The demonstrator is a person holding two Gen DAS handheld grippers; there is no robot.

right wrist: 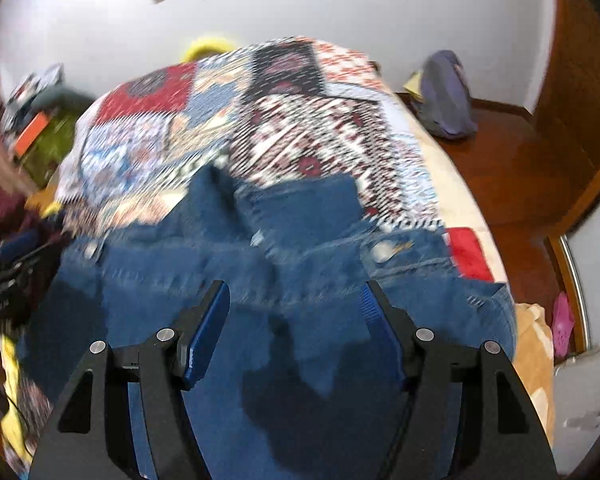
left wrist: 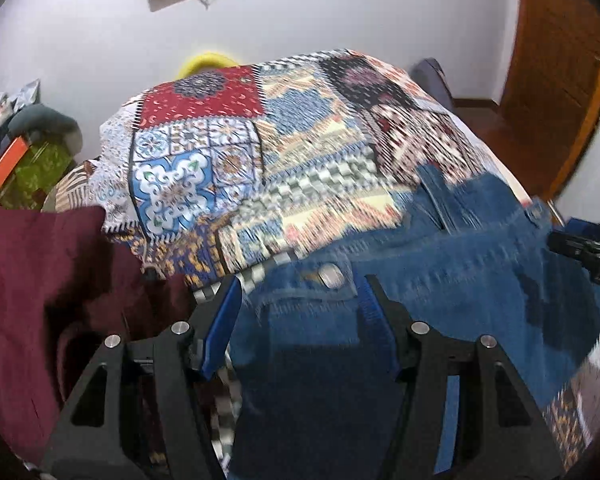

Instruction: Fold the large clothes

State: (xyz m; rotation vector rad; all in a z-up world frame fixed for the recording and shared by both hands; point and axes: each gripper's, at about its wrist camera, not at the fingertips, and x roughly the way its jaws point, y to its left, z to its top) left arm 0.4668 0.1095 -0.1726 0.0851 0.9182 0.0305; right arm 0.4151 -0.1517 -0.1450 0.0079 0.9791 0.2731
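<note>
A blue denim garment lies spread on a bed with a patchwork cover; it also shows in the right wrist view, with a metal button near its edge. My left gripper is open, its jaws wide apart just above the denim's left part by the button. My right gripper is open above the denim's right part, nothing between its blue pads. The right gripper also shows at the right edge of the left wrist view. Both views are motion-blurred.
A maroon cloth lies at the bed's left. A cluttered pile with a green box stands at the left by the white wall. A purple-grey bag sits on the wooden floor at the right, near a wooden door.
</note>
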